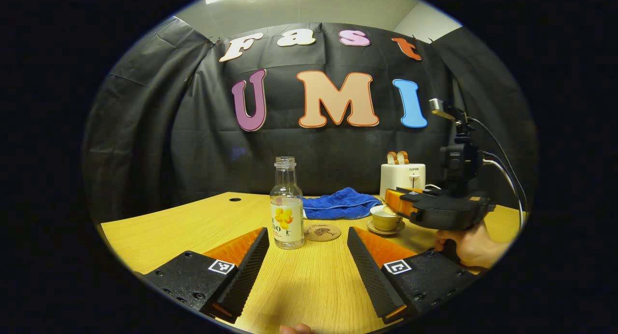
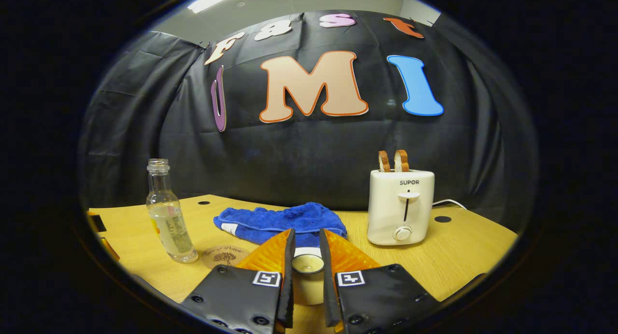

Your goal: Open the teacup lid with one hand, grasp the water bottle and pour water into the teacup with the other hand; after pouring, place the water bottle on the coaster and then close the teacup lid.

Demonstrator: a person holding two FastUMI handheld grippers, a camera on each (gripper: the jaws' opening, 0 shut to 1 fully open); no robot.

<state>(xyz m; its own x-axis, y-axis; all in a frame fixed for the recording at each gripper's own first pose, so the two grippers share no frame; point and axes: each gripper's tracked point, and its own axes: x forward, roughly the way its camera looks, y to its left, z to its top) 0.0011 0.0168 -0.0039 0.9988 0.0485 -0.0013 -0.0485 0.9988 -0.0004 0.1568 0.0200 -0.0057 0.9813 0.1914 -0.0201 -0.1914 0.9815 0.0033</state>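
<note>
Nearest in the right gripper view, the right hand-held gripper (image 2: 305, 257) sits at lower centre, fingers drawn close around the teacup lid (image 2: 308, 263), pinching it. In the left gripper view the left hand-held gripper (image 1: 307, 254) is spread wide at the bottom. Beyond it the water bottle (image 1: 287, 209) stands on the counter (image 1: 193, 228), the coaster (image 1: 322, 232) just right, the teacup (image 1: 386, 219) further right on its saucer

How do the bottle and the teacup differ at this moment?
The bottle is tall, clear and capless; the teacup is low, cream-coloured and opaque. The bottle stands straight on the table beside the coaster; the teacup sits on a saucer. No gripper touches the bottle, while the right gripper is over the teacup. Both stand upright.
</note>
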